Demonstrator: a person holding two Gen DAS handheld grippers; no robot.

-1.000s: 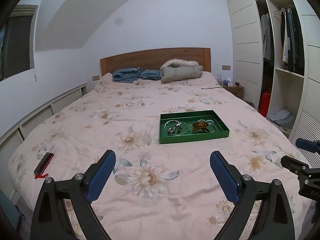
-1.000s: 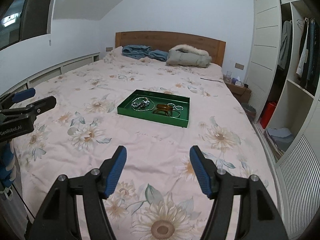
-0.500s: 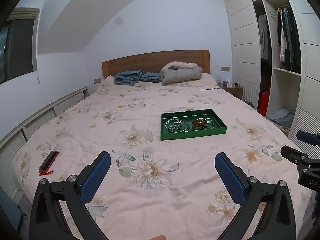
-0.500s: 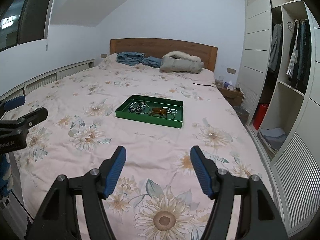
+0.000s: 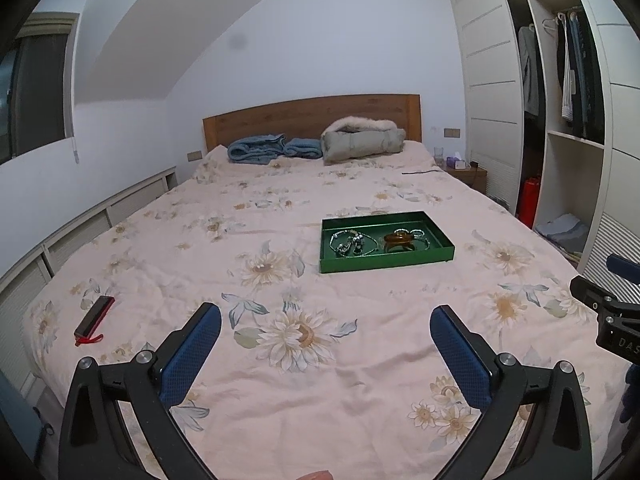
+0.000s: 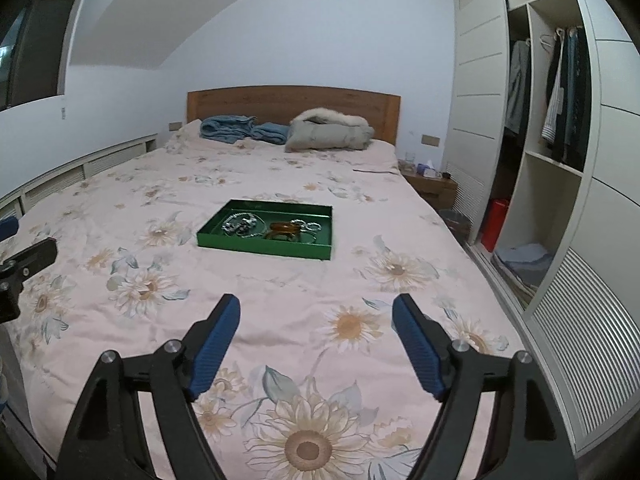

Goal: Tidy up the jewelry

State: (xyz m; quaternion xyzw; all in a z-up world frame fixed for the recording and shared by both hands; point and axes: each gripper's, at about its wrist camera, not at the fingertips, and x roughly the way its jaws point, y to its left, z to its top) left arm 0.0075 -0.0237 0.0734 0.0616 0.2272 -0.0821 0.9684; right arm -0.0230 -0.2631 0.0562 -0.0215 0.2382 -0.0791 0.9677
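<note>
You are standing at the foot of a big bed [image 5: 280, 240] with a pink flower cover. The bed is the place where everything lies, so it works as your work spot.

Past the middle of the bed sits a green tray [image 5: 384, 262]. It has low walls, and those walls hold the jewelry together so nothing slips into the soft cover. The tray is well apart from both of your tools.

Your left gripper [image 5: 326, 320] hangs over the near end of the bed. Its jaws are wide apart and hold nothing. Your right gripper [image 6: 316, 312] is beside it, and its jaws are apart and bare too. Both point at the tray, so you look ready to reach in, but you have not started yet.

A small red and black thing [image 5: 95, 319] lies on the cover far to your left. You cannot tell what it is.

Inside the tray, a silver chain with charms [image 5: 352, 242] is bunched on the left side. A brown bangle [image 5: 399, 239] lies on the right side, with small silver rings [image 6: 310, 227] just beside it.
</note>
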